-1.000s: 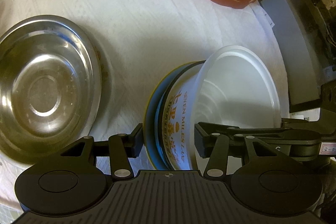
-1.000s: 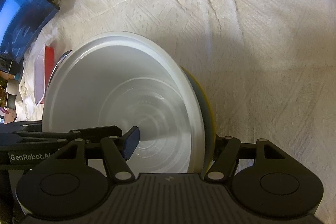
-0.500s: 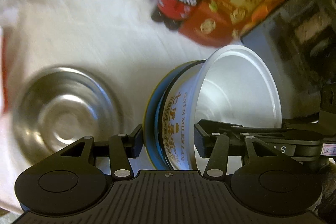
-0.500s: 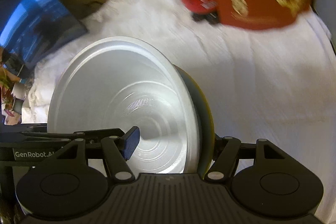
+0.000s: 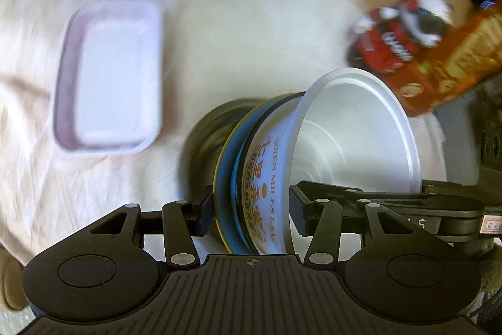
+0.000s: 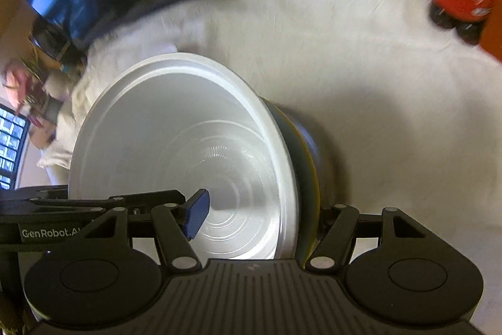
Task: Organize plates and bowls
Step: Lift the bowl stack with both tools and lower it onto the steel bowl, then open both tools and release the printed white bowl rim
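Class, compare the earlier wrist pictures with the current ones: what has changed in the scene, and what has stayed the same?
Both views have swept across the white cloth: the steel bowl seen alone earlier has left the left view, and a rectangular white tray now appears. Unchanged: the left hand-held gripper and right hand-held gripper still clamp the white bowl nested in the blue plate; the right jaws are closing slightly.

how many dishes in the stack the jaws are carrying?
3 visible: the white bowl on the open side, a blue plate behind it, and a steel bowl at the back. More may be hidden between them.
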`<state>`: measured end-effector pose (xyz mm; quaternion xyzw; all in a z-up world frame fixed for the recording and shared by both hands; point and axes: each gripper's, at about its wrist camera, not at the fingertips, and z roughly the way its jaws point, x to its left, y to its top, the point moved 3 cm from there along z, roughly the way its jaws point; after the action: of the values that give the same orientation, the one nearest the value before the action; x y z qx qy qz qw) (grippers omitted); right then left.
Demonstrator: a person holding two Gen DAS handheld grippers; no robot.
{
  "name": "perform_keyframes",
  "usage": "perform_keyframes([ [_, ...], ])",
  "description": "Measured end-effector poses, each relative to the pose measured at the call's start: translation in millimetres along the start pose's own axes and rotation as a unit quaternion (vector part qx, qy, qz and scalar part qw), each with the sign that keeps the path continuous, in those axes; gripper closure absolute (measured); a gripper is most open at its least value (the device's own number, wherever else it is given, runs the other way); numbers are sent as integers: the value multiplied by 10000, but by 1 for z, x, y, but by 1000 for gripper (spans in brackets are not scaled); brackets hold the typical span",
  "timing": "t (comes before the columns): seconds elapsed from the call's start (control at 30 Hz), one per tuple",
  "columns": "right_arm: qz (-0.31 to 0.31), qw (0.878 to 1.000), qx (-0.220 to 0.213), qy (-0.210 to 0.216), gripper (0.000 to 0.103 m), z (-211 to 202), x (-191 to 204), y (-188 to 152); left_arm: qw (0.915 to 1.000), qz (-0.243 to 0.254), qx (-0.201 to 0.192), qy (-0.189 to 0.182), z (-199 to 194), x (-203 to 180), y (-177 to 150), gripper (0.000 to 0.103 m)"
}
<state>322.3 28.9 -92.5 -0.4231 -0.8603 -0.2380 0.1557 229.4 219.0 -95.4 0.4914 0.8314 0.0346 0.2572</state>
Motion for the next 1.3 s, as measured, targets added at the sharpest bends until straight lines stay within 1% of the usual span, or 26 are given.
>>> perform_keyframes([
  [0.1,50,9997,217,-107,37,19,-1,0,9998,-123,122,51,18,15,-4,50],
  [0.17,26,9997,229,-89,36,22,-4,2,9999,66,-33,69,16,12,-7,50],
  [0.23,49,9994,321,-104,37,25,-4,3,9998,129,-77,149,17,12,-4,50],
  [0.27,70,9993,334,-160,37,27,-3,3,9997,111,-109,174,18,13,-1,52],
  [0.3,75,9992,305,-230,37,26,-2,3,9996,98,-123,225,19,13,2,57],
  [0.37,0,9991,282,-319,36,19,0,3,9995,100,-164,262,16,13,6,58],
  [0.4,-49,9991,228,-346,36,14,-1,1,9995,104,-212,205,13,13,7,67],
  [0.43,-86,9991,189,-365,36,9,-1,0,9997,102,-232,69,9,13,10,65],
  [0.47,-104,9991,163,-382,36,6,-2,0,9996,129,-239,32,7,12,12,67],
  [0.53,-58,9992,141,-381,36,3,-6,-1,9994,215,-261,87,6,8,15,67],
  [0.6,-34,9991,73,-421,36,-3,-6,-3,9994,190,-255,123,7,5,16,67],
  [0.73,-249,9978,-284,-540,36,-23,2,-2,9996,112,-237,139,0,8,16,67],
  [0.77,-278,9979,-374,-461,37,-28,2,-2,9996,93,-230,112,0,7,16,68],
  [0.8,-247,9979,-433,-405,36,-33,2,-1,9997,70,-240,16,-2,7,16,68],
  [0.83,-235,9976,-503,-407,37,-37,2,-2,9997,48,-242,-17,-4,6,16,68],
  [0.9,-376,9969,-641,-269,37,-46,8,-6,9997,23,-253,-18,-4,5,16,68],
  [0.97,-483,9958,-728,-289,37,-51,13,-8,9996,-57,-270,-47,-5,7,15,68],
  [1.07,-559,9947,-763,-398,37,-51,14,-10,9993,-164,-301,-124,-8,10,13,69],
  [1.2,-473,9945,-762,-547,37,-46,11,-9,9987,-202,-363,-280,-17,13,10,77],
  [1.3,-437,9950,-716,-539,37,-42,11,-12,9982,-180,-403,-404,-22,11,9,77],
])
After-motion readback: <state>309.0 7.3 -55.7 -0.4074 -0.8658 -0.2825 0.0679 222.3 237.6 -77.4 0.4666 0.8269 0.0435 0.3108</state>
